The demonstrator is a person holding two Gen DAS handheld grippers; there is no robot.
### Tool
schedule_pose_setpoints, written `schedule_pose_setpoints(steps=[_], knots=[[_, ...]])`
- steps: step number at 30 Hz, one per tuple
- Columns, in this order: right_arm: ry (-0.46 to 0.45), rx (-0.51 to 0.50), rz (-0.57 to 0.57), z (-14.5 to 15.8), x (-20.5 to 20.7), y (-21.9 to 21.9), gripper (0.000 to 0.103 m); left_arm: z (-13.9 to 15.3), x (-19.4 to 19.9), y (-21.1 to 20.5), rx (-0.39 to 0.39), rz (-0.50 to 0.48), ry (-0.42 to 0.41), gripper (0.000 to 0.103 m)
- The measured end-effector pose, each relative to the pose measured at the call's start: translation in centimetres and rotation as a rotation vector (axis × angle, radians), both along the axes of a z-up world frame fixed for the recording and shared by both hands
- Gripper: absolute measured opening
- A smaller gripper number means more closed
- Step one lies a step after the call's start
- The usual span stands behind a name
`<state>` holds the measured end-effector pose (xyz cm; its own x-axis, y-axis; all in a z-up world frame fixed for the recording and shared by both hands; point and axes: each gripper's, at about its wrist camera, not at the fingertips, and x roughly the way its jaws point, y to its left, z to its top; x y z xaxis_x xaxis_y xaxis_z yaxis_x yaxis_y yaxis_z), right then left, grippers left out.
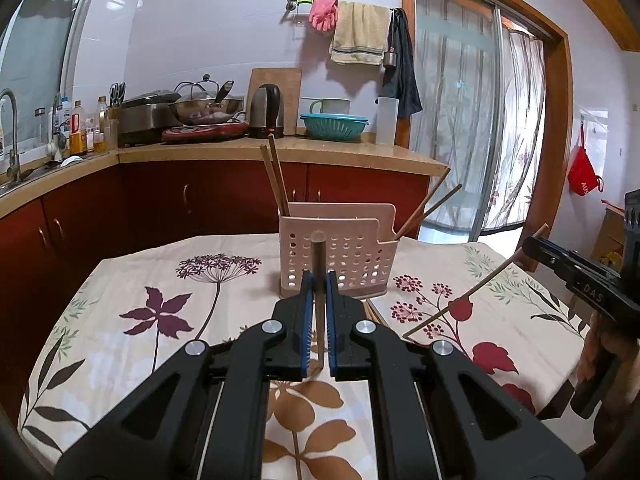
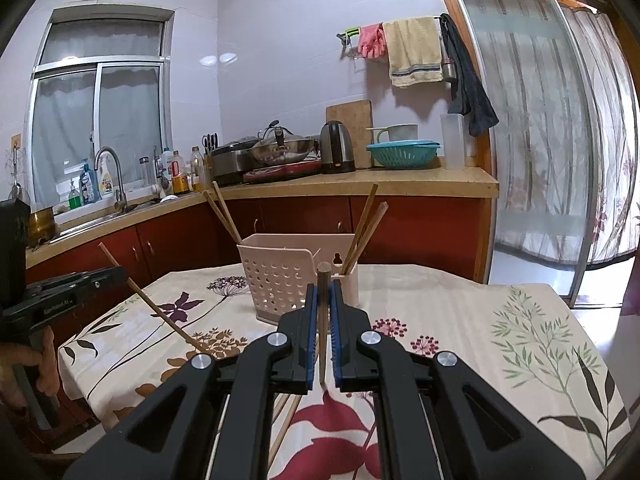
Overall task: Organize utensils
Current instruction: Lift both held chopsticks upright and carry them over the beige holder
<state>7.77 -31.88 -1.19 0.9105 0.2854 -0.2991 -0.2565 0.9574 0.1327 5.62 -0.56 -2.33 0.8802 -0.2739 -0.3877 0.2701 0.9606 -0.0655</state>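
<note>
A pink perforated utensil holder [image 1: 340, 256] stands on the floral tablecloth [image 1: 160, 280], with chopsticks [image 1: 276, 176] leaning out of its left and right compartments. My left gripper [image 1: 319, 280] is shut on a wooden chopstick [image 1: 319, 256], held just short of the holder. My right gripper [image 2: 323, 292] is shut on another chopstick [image 2: 323, 300], also close in front of the holder [image 2: 288, 276]. Each gripper shows at the other view's edge, the right gripper [image 1: 532, 242] with its slanted chopstick [image 1: 460, 304] and the left gripper [image 2: 120, 274] with its chopstick [image 2: 160, 312]. Loose chopsticks [image 2: 286, 420] lie on the cloth.
Behind the table runs a kitchen counter [image 1: 280, 152] with red cabinets, a kettle [image 1: 267, 110], a wok, a teal colander [image 1: 334, 125] and bottles. A sink and tap [image 2: 110, 172] are at the left. A glass sliding door [image 2: 540, 140] with curtains is at the right.
</note>
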Motion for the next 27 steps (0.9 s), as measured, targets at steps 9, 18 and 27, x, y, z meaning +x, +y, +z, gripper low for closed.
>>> schedule_pose_setpoints(steps=[9, 18, 27], knots=[[-0.004, -0.009, 0.008, 0.9, 1.9, 0.7, 0.007, 0.5, 1.9, -0.3, 0.004, -0.017, 0.000, 0.007], [-0.007, -0.016, 0.010, 1.3, 2.9, 1.3, 0.007, 0.9, 3.0, -0.5, -0.004, -0.021, -0.006, 0.007], [-0.032, -0.017, 0.011, 2.8, 3.1, 1.3, 0.007, 2.4, 3.1, -0.4, -0.031, -0.042, -0.030, 0.007]])
